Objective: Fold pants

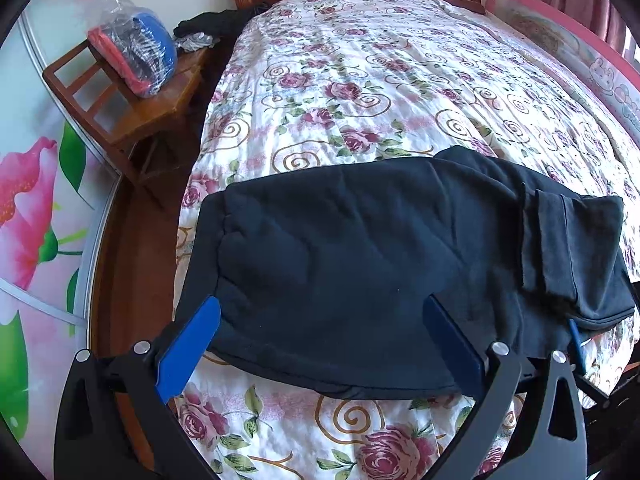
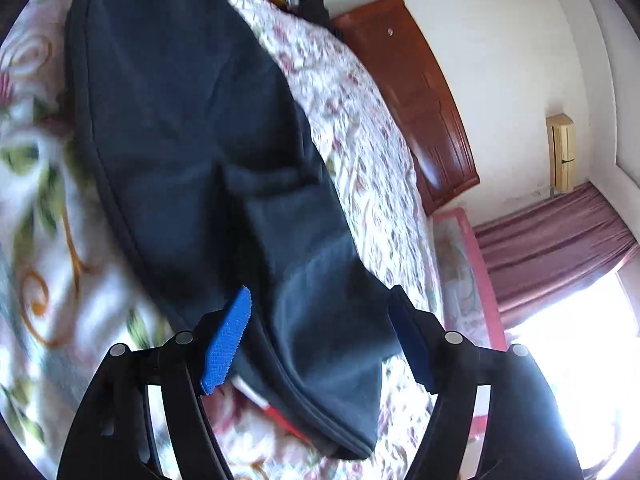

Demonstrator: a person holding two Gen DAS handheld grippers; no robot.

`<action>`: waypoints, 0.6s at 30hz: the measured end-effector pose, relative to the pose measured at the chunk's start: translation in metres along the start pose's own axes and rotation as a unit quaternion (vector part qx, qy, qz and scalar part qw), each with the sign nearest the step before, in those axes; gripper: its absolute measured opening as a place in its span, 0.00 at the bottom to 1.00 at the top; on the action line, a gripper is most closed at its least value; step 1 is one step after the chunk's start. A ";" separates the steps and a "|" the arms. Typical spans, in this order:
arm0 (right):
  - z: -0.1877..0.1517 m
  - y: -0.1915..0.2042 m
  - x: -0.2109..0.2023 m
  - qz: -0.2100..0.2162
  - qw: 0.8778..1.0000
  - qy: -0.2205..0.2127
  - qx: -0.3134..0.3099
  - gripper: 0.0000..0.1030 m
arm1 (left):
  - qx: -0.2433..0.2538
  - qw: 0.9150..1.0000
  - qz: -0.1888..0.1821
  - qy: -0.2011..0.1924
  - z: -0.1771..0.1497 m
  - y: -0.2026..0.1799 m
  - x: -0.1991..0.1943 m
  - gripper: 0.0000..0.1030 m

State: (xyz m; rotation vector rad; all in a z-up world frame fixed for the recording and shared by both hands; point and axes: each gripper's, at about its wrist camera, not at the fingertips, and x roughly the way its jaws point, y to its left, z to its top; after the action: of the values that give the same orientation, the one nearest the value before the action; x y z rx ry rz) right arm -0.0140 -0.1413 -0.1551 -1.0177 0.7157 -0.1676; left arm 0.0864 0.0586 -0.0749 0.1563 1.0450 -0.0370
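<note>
Dark pants [image 1: 360, 264] lie lengthwise across floral bedspread [image 1: 360, 80], just ahead of left gripper [image 1: 324, 308]; right gripper [image 2: 320, 300] nearer the cuffs end, both jaws wide, holding nothing.

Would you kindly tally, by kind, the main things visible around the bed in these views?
Pants: 1
Bed: 1
Chair: 1
Plastic-wrapped bundle: 1
Grippers: 2, the left gripper and the right gripper, both open
Total: 6
</note>
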 end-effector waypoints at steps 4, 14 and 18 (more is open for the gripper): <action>0.010 0.012 0.001 0.011 1.000 -0.011 -0.020 0.68 | 0.002 1.000 0.002 -0.002 -0.001 0.002 0.000 0.98; 0.017 0.021 0.023 -0.011 0.999 0.010 -0.030 0.66 | -0.007 1.000 0.004 0.004 -0.001 0.011 0.007 0.98; 0.022 0.025 0.029 0.012 0.999 0.022 -0.021 0.45 | -0.007 1.000 0.001 0.005 -0.002 0.013 0.006 0.98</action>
State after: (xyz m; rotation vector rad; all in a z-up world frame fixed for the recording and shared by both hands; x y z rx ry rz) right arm 0.0170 -0.1255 -0.1827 -1.0474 0.7733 -0.1547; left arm 0.0891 0.0718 -0.0799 0.1442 1.0554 -0.0269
